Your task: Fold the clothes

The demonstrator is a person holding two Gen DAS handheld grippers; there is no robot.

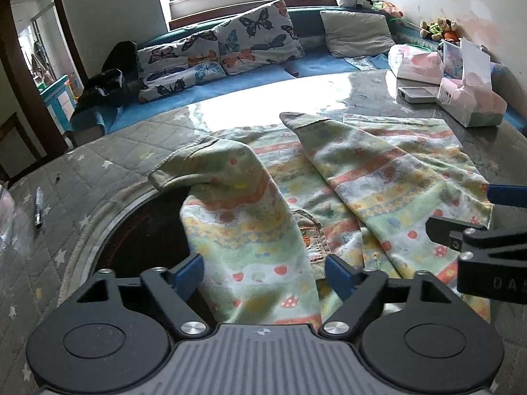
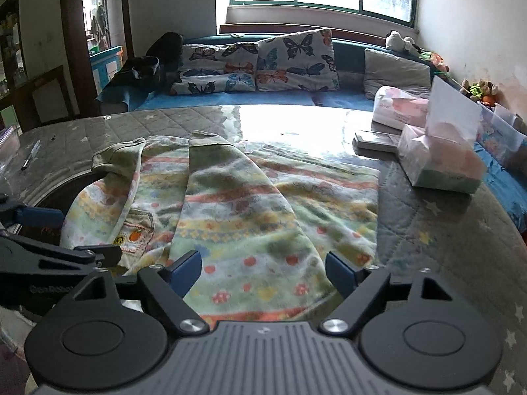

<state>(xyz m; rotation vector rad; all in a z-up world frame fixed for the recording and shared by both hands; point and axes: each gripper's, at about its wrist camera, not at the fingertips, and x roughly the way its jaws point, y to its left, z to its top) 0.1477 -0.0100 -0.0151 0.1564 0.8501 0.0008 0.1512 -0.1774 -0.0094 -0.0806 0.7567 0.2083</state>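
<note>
A patterned child's garment (image 1: pixel 346 177) lies spread on the quilted worktop (image 1: pixel 98 164), both sleeves folded in over the body so the cuffs point toward the far sofa.

The left sleeve (image 1: pixel 243 223) runs from its green cuff near the worktop's curved inner edge straight down between the fingers of the left claw (image 1: pixel 263 271). The claw's jaws stand well apart, one blue pad (image 1: pixel 189 271) on either side of the cloth; the sleeve passes through the gap with space at each pad, so nothing is pinched.

Further right, the second sleeve (image 2: pixel 237 204) lies flat across the garment's chest and reaches down between the fingers of the right claw (image 2: pixel 263 271). Its jaws are also wide, the blue pads (image 2: pixel 341 275) flanking the shoulder end of the sleeve without pressing on it. The two claws sit side by side at the garment's near edge, each visible at the margin of the other's view.
</note>
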